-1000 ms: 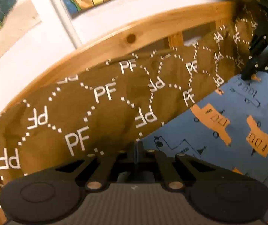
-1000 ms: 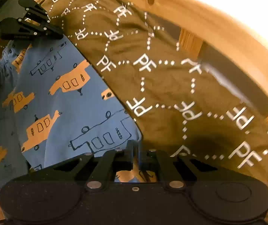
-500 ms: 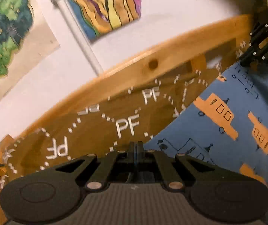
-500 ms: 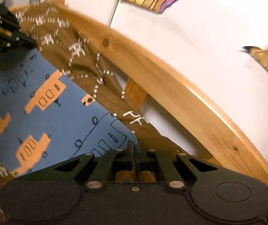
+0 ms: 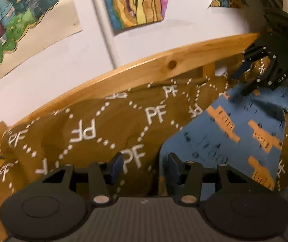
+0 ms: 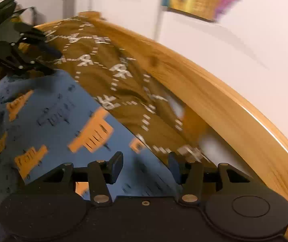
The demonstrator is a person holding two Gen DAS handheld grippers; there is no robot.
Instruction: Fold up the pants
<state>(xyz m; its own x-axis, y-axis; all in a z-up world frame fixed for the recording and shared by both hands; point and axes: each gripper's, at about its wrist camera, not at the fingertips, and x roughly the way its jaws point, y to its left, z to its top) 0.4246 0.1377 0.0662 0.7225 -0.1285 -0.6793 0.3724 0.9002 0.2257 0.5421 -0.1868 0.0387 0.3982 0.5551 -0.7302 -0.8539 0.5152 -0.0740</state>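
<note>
Now both your claws are opening with nothing pinched — left claw (image 5: pixel 145 166), right claw (image 6: pixel 145 166). Blue pants with orange vehicle prints (image 6: pixel 67 121) lie on the brown PF-lettered blanket (image 5: pixel 107 125), beside the curved wooden rail (image 5: pixel 164 64).

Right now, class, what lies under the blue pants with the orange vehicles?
The blue pants lie on a brown bedspread with white PF lettering, which shows around them up to the wooden bed rail. Whatever lies beneath the pants' middle is covered.
</note>
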